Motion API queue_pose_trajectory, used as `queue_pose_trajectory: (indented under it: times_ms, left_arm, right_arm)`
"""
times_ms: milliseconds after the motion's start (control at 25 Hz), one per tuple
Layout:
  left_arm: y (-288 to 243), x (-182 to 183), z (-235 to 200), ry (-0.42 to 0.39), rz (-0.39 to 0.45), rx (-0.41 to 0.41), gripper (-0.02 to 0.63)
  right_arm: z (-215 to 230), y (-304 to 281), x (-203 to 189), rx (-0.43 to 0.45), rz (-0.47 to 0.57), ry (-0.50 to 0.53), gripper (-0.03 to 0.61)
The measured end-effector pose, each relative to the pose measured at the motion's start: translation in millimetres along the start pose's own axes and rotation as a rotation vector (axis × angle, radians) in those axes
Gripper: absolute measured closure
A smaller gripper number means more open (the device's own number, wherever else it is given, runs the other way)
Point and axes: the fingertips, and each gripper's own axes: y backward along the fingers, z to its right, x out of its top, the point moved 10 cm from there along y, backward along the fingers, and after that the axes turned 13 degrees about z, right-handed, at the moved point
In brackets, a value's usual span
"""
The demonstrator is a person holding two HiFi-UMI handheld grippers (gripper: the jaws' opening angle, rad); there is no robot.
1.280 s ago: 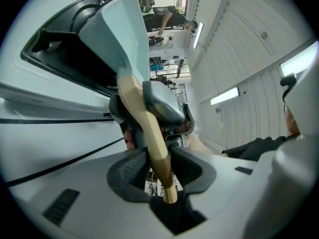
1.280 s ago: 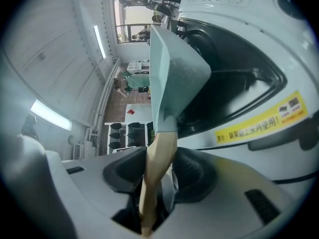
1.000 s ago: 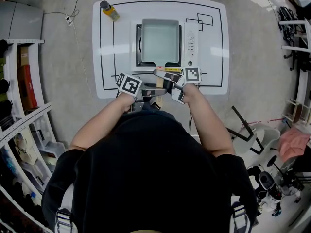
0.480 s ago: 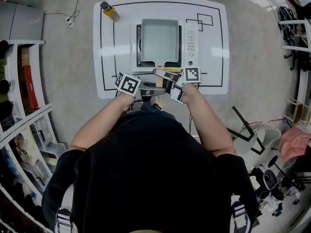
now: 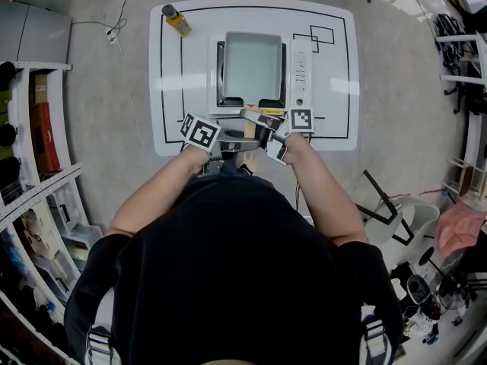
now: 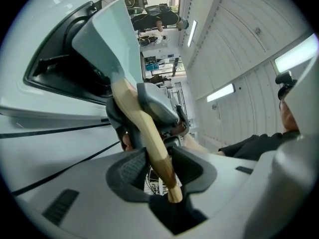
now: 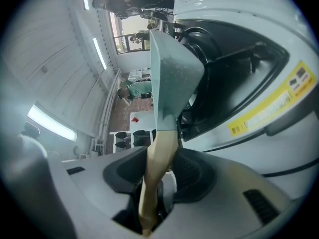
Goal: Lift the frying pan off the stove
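From the head view, the frying pan [image 5: 253, 67] is a square, pale green pan which covers the cooking area of the stove [image 5: 301, 59]. Its wooden handle [image 5: 249, 130] comes out past the near edge of the stove, toward the person. Both tongs meet at this handle, just in front of the stove. A yellow bottle [image 5: 178, 20] stands on the white table [image 5: 335, 90], well apart from the stove, beyond its far left corner.

The head view does not show the jaws, but the gripper views do. In the left gripper view, the left gripper [image 6: 160, 166] has the handle between its two dark pads, and both pads lie against the wood. The same view shows the right gripper [image 6: 157, 106] further along the handle, nearer to the stove. In the right gripper view the right gripper is also clenched on the handle, which runs between its pads. Only this view shows a yellow label [image 7: 269, 106] on the front of the stove. Both gripper views show the pan over the black recess of the stove. No view shows whether its bottom touches the stove.

Against the earlier frames, the pan, the handle and both tongs keep the same place at the stove. The whole table sits slightly differently in the picture. The left jaws have just been opening a little, with the handle between them.
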Motion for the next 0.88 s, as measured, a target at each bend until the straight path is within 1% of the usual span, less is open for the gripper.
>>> queue_pose_trajectory:
  times_ms: [80, 280, 440, 600, 880]
  left_arm:
    - [1, 1, 3, -0.002, 0.002, -0.006, 0.469]
    - [7, 0, -1, -0.023, -0.004, 0.002, 0.468]
    - [7, -1, 3, -0.024, 0.000, -0.007, 0.468]
    - [10, -2, 7, -0.031, -0.002, -0.014, 0.466]
    - [15, -3, 14, -0.049, 0.011, -0.024, 0.467]
  right_arm:
    - [0, 0, 0, -0.007, 0.005, -0.004, 0.430]
    - [-3, -1, -2, -0.006, 0.004, 0.022, 0.430]
    - [-8, -1, -5, -0.007, 0.012, -0.003, 0.430]
    - [-9, -2, -8, -0.006, 0.010, 0.024, 0.430]
    - [-18, -2, -14, 0.007, 0.020, 0.027, 0.430]
